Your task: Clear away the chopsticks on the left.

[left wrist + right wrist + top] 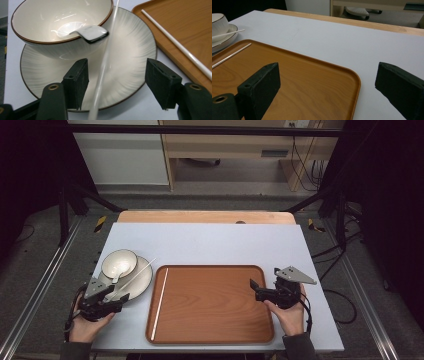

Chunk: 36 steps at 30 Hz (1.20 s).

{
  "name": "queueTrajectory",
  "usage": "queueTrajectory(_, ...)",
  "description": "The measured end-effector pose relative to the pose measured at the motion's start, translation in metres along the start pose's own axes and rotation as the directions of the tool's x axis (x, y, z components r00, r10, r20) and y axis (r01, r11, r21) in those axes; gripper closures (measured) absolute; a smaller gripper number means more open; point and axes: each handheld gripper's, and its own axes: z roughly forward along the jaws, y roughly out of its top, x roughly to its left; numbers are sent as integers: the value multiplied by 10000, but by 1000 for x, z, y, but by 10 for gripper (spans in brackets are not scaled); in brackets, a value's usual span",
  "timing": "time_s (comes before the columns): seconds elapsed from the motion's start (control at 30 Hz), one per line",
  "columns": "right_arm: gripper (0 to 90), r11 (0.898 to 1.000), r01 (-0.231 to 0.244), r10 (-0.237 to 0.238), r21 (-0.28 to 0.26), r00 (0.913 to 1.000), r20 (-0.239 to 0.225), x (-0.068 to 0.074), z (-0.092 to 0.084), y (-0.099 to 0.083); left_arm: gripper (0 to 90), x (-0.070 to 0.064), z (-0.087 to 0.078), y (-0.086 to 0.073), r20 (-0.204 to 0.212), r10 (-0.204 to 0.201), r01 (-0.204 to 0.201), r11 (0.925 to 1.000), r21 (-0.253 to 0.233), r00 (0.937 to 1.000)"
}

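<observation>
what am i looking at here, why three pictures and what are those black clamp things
A person sits at a table with a hand-held two-jaw gripper in each hand. The high view looks down from above; the other two pictures come from cameras riding on each gripper, looking along its black jaws. On the table are a wooden tray with one white chopstick in it, and a plate carrying a bowl with a spoon. The left gripper straddles a second chopstick lying across the plate, jaws apart. The right gripper hovers open over the tray, holding nothing.
</observation>
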Motion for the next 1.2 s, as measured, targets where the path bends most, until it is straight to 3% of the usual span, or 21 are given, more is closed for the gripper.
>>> queueTrajectory(0.2,62,10000,-37,37,26,10000,-29,1,1,0,475,11,13,3,52,180,-182,9989,433,9998)
queueTrajectory(0.6,63,10000,-57,57,53,10000,-17,1,1,0,655,13,24,5,355,273,-301,9963,805,9990)
queueTrajectory(0.97,63,10000,-2,2,57,10000,2,1,2,-1,786,13,24,7,513,-132,86,9960,891,9986)
queueTrajectory(1.2,63,10000,16,-16,52,10000,11,1,2,-1,833,10,23,7,535,-166,115,9955,940,9984)
